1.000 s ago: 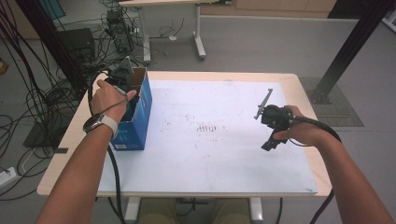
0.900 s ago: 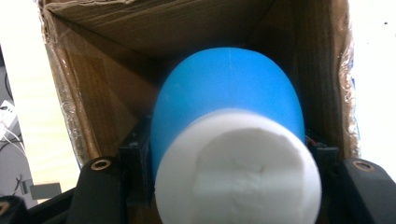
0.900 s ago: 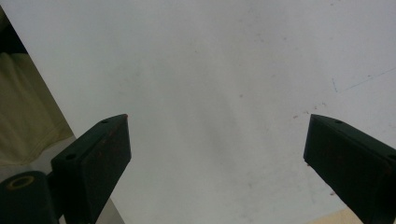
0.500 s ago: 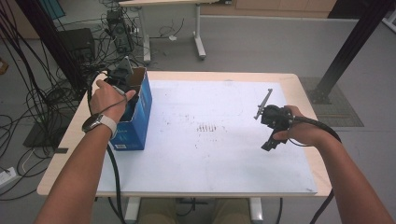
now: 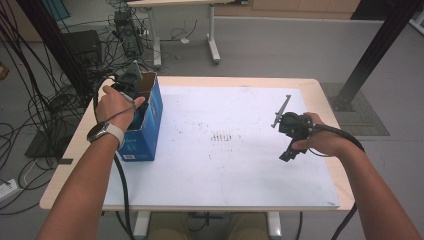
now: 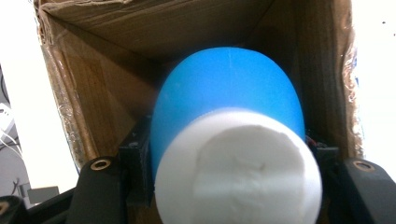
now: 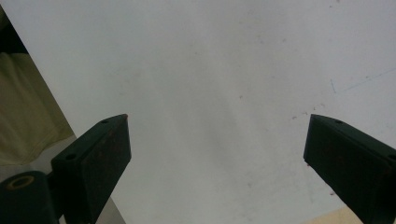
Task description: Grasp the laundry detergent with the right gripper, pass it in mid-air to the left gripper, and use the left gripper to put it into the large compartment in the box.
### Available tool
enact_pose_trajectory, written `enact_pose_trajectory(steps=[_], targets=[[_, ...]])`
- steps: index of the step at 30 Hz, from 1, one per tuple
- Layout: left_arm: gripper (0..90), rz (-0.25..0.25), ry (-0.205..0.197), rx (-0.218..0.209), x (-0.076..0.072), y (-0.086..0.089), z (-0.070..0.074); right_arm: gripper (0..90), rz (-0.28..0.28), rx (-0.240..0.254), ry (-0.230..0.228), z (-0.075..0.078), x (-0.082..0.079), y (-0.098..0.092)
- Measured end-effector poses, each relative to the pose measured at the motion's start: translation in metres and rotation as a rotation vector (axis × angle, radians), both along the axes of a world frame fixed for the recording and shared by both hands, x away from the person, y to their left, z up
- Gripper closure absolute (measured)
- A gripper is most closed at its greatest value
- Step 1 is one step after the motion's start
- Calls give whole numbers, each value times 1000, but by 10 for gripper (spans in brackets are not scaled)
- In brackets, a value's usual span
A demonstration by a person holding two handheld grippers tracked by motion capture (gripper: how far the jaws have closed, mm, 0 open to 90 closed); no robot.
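Observation:
A round blue object [image 6: 229, 88] with a white foam end [image 6: 238, 172] sits between the jaws of my left gripper [image 6: 229, 163], which is shut on it. It hangs inside an open cardboard box [image 6: 84, 93]. In the high view that box [image 5: 150, 120] is blue outside and stands at the table's left edge, with my left gripper [image 5: 131, 82] reaching into its top. My right gripper [image 5: 287, 152] hovers over the right side of the white table [image 5: 225, 170]. Its jaws stand wide apart with nothing between them [image 7: 217, 126].
The white sheet on the table carries faint dark marks [image 5: 222, 136] near its middle. Cables [image 5: 50, 100] and a second table's legs [image 5: 212, 40] lie on the floor beyond the far edge. A black post [image 5: 375, 55] rises at the right.

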State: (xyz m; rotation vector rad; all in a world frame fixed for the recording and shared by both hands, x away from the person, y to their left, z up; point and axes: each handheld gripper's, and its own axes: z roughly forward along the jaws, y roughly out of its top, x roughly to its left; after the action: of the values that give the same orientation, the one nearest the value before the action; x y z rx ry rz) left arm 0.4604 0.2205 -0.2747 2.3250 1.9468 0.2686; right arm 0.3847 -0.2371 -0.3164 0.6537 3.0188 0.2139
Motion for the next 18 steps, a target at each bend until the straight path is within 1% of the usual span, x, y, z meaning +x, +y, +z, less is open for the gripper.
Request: enact_pose_trajectory(steps=[18], targets=[[374,-2,-3,-3,-1,1,0,73,-3,3,-1,0,-2,-2]])
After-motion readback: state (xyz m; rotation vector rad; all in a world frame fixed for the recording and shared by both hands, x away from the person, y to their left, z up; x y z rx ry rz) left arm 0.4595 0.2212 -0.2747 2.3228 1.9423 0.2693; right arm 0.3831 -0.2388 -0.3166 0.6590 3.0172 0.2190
